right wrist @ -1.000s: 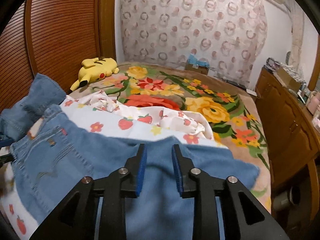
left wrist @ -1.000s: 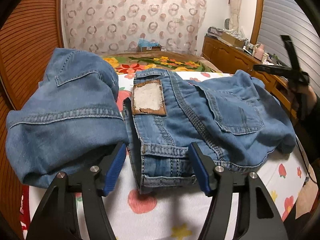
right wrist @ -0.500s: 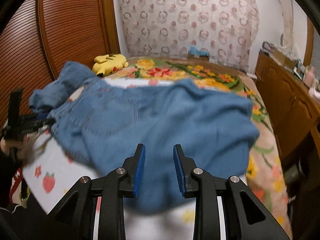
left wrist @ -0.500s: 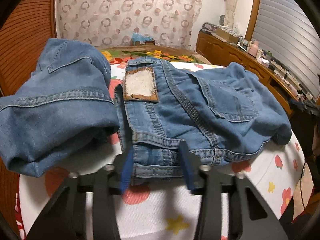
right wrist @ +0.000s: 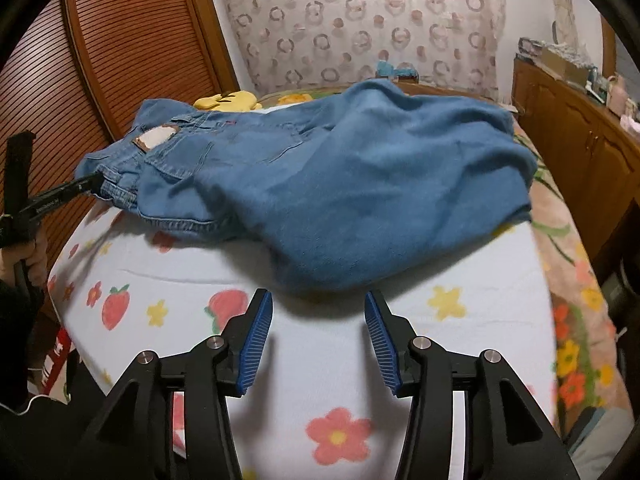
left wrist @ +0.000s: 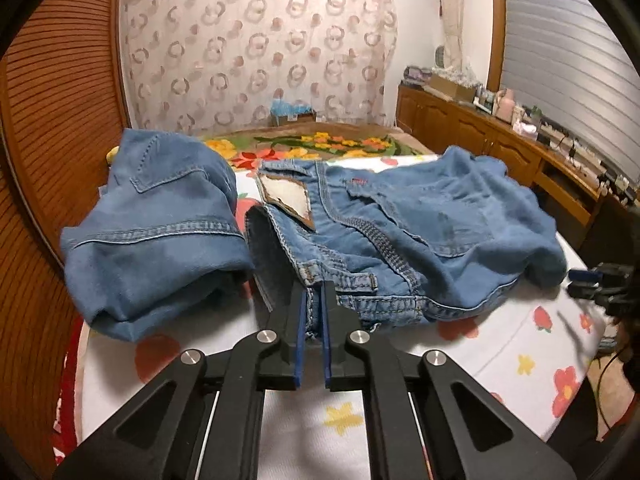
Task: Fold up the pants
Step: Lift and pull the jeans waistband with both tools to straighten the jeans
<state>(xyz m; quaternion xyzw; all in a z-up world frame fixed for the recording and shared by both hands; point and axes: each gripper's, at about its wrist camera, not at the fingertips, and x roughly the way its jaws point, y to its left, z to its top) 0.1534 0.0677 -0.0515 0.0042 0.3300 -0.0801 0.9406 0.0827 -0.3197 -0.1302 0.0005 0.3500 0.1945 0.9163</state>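
Note:
Blue jeans [left wrist: 400, 232] with a pale leather patch lie crumpled on the bed, waistband towards me. My left gripper [left wrist: 314, 292] is shut on the waistband's near edge, and denim is pinched between its blue pads. The right wrist view shows the same jeans [right wrist: 340, 184], their leg heaped in a loose mound. There the left gripper [right wrist: 86, 186] bites the waistband at the far left. My right gripper [right wrist: 319, 308] hovers over the sheet just short of the mound. Its jaws are opening and nothing is between them. It also shows blurred as the right gripper [left wrist: 584, 280] at the edge of the left wrist view.
A second bundle of denim [left wrist: 160, 232] lies left of the jeans. The white sheet [right wrist: 360, 380] has strawberry and flower prints. A yellow plush toy [right wrist: 228, 101] sits behind the jeans. A slatted wooden wall [right wrist: 120, 40] stands at left and a wooden dresser [left wrist: 500, 148] at right.
My left gripper closed on the waistband and raised it slightly. My right gripper swung down to the bed's near edge, came away from the denim, and its jaws widened.

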